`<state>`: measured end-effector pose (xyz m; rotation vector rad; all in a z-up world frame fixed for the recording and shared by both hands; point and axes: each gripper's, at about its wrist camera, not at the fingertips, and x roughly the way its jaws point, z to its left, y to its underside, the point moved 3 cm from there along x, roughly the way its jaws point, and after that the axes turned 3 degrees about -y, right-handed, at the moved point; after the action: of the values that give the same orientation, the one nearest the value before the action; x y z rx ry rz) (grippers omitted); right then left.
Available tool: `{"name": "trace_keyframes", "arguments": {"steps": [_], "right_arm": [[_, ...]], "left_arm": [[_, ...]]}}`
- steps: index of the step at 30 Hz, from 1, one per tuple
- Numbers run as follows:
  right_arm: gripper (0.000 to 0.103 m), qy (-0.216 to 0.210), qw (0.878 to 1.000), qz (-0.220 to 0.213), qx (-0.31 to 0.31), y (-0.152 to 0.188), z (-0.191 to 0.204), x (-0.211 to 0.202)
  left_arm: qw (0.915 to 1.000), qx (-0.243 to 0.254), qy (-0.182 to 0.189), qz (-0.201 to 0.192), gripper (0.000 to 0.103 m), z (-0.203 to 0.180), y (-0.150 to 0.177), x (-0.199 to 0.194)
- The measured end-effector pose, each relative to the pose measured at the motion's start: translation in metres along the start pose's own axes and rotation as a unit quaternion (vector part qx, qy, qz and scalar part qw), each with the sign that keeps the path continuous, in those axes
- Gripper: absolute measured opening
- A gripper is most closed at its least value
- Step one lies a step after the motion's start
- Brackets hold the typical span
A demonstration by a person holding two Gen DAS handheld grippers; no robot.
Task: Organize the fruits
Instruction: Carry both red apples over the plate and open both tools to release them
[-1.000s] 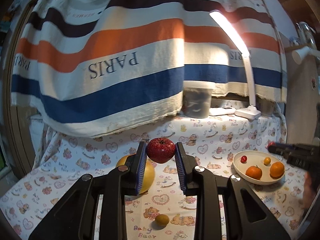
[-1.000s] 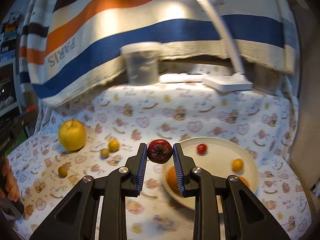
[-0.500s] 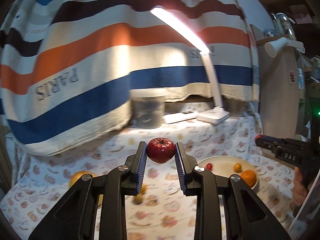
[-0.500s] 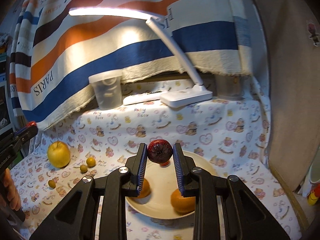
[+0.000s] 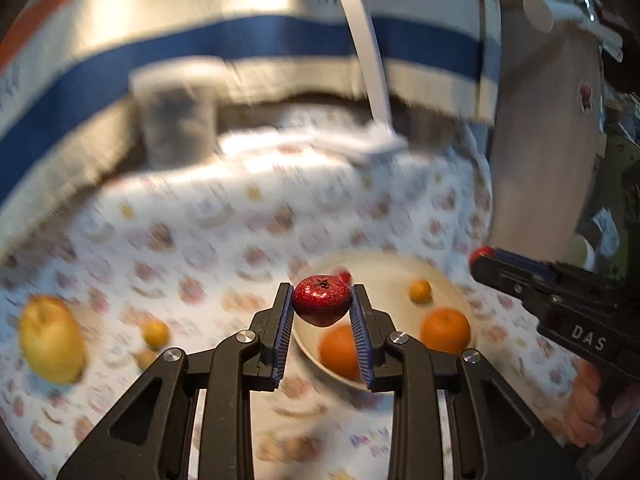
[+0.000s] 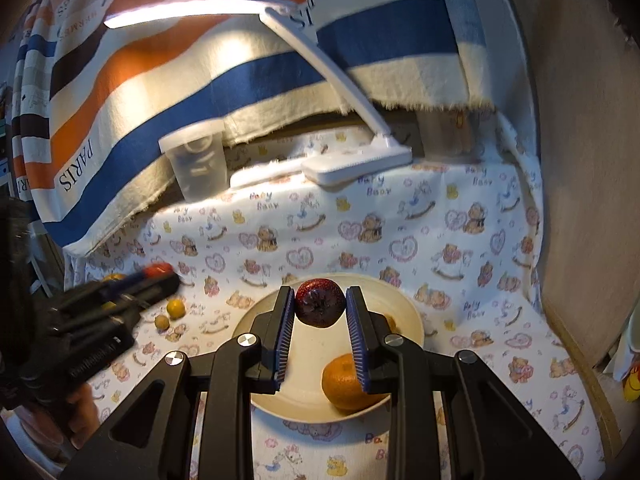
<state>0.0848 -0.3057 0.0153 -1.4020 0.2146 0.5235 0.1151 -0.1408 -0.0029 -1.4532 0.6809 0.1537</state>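
- Left gripper: jaws nearly closed, blue ribbed pads clamping a bright red fruit at its left and right flanks; the fruit sits at the fingertips, dark calyx at 12 o'clock.
- Right gripper: jaws nearly closed, pads pinching a dark red fruit; its puckered calyx end faces the camera.
- Both fruits: small, rounded, glossy skin with fine pale speckles.
- Plate: round, cream, shallow; directly beneath the right gripper's fruit. In the left wrist view the plate lies from 12 to 3 o'clock of the held fruit.
- Orange: on the plate, dimpled peel, at 5 o'clock of the dark fruit.
- Yellow apple: smooth, blurred, on the printed cloth at 9 o'clock, well apart from the plate.
- Cloth: soft white fabric with bear and heart prints.
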Motion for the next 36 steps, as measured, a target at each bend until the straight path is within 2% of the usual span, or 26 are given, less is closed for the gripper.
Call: {"name": "trace_keyframes", "arguments": {"steps": [5,10,14,18,30,36], "right_arm": [[0.027,-0.022,0.997,0.073,0.012,0.007,-0.007,0.016],[0.027,-0.041,0.994,0.1,0.028,0.013,-0.011,0.021],[0.027,-0.058,0.991,0.113,0.034,0.014,-0.01,0.022],[0.027,-0.062,0.988,0.134,0.042,0.018,-0.01,0.027],[0.027,-0.062,0.981,0.179,0.036,0.03,-0.002,0.038],[0.027,-0.062,0.98,0.187,0.036,0.033,-0.002,0.041]], "left_arm": [[0.9985,0.008,0.041,0.036,0.027,-0.011,0.018,0.014],[0.9954,0.035,0.084,0.029,0.027,-0.029,0.023,0.011],[0.9943,0.053,0.082,0.043,0.027,-0.039,0.028,0.018],[0.9946,0.06,0.06,0.06,0.027,-0.039,0.033,0.026],[0.9937,0.05,0.064,0.077,0.028,-0.034,0.034,0.034],[0.9934,0.044,0.064,0.083,0.028,-0.034,0.034,0.035]]}}
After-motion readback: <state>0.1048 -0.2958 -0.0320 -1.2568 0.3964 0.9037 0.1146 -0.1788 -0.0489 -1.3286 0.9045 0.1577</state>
